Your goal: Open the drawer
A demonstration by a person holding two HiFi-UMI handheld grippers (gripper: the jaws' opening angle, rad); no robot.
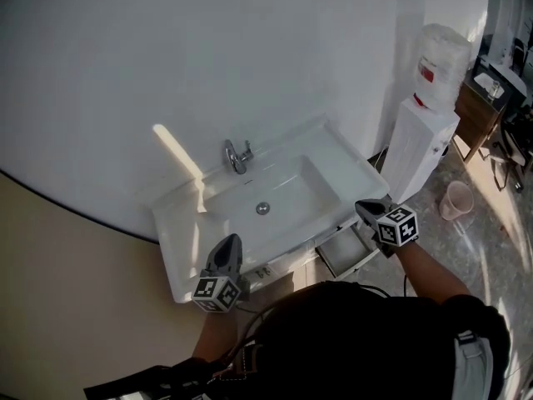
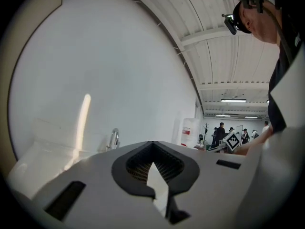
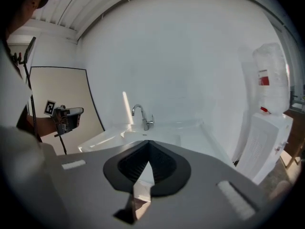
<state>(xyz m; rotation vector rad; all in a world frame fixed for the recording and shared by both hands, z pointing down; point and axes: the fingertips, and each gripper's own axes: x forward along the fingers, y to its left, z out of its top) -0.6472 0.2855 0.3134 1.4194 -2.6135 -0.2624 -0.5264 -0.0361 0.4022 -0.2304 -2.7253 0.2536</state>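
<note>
A white vanity with a basin (image 1: 275, 192) and a chrome faucet (image 1: 237, 157) stands against the white wall. Under its right front corner a drawer (image 1: 343, 253) stands pulled out, and its inside looks empty. My right gripper (image 1: 367, 210) hovers just above the drawer's right end, jaws shut on nothing. My left gripper (image 1: 226, 245) is over the vanity's front left edge, jaws together and empty. In the left gripper view the pads (image 2: 152, 144) meet in front of the faucet (image 2: 113, 138). The right gripper (image 3: 148, 143) points down at the basin and faucet (image 3: 142, 116).
A white water dispenser (image 1: 425, 144) with a bottle on top stands right of the vanity. A pink bin (image 1: 456, 200) sits on the floor beyond it, and a wooden table (image 1: 483, 98) stands at the far right. Several people stand far off in the left gripper view.
</note>
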